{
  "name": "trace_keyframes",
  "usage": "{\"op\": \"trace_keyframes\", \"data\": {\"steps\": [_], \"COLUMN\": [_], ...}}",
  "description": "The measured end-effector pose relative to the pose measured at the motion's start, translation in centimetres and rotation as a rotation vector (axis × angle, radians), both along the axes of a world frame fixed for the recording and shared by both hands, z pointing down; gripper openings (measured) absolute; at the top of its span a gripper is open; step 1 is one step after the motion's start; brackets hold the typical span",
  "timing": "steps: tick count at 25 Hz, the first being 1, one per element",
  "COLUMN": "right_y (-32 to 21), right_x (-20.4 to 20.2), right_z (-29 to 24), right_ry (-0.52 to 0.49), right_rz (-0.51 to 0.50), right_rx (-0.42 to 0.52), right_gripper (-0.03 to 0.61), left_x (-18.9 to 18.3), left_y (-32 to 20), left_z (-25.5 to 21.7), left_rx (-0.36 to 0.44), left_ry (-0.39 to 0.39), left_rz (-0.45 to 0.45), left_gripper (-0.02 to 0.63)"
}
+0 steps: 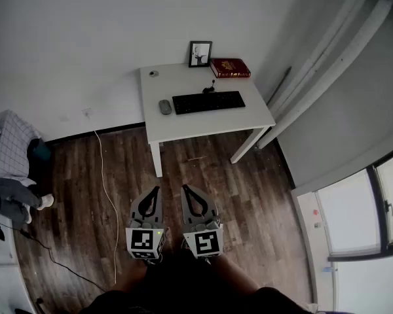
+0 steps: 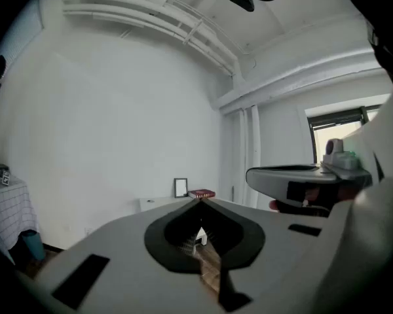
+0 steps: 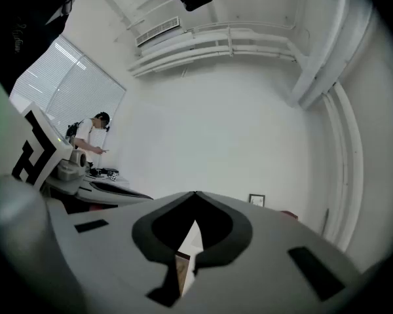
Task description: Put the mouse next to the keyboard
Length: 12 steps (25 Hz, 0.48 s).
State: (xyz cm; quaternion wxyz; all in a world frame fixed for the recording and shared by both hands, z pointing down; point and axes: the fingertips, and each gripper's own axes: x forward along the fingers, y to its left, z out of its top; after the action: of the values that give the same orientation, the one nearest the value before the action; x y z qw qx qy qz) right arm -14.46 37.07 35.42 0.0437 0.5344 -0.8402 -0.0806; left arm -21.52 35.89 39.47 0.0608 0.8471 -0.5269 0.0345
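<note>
Both the left gripper (image 1: 156,189) and the right gripper (image 1: 185,187) are clenched on nothing, held low over the wooden floor (image 1: 249,195), well apart from the white table (image 1: 183,128). There the mouse (image 1: 165,106) already lies just beside the keyboard (image 1: 208,102). Arriving with closed jaws could shove the mouse away, and the cable (image 1: 109,191) might snag a foot. No container shows.

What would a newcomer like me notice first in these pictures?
The white table against the far wall, carrying a long black keyboard with a grey oval mouse just left of it. Nearer, the left gripper and right gripper hang side by side over the dark wooden floor, fingers shut.
</note>
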Motion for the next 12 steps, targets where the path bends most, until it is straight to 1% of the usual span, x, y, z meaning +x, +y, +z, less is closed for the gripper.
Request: {"op": "trace_keyframes", "data": {"steps": [6, 12], "right_y": [-0.2, -0.4], "right_x": [0.6, 1.4], "right_z": [0.3, 1.0], "right_ry": [0.023, 0.004], "right_rz": [-0.007, -0.006], "right_rx": [-0.008, -0.026], "right_gripper": [0.020, 0.020], "left_x": [0.5, 1.2], "left_y": [-0.3, -0.1], "left_z": [0.5, 1.4], "left_rx": [-0.014, -0.038], "left_ry": [0.008, 0.008], "left_rz": [-0.008, -0.021], "left_gripper": [0.000, 0.000]}}
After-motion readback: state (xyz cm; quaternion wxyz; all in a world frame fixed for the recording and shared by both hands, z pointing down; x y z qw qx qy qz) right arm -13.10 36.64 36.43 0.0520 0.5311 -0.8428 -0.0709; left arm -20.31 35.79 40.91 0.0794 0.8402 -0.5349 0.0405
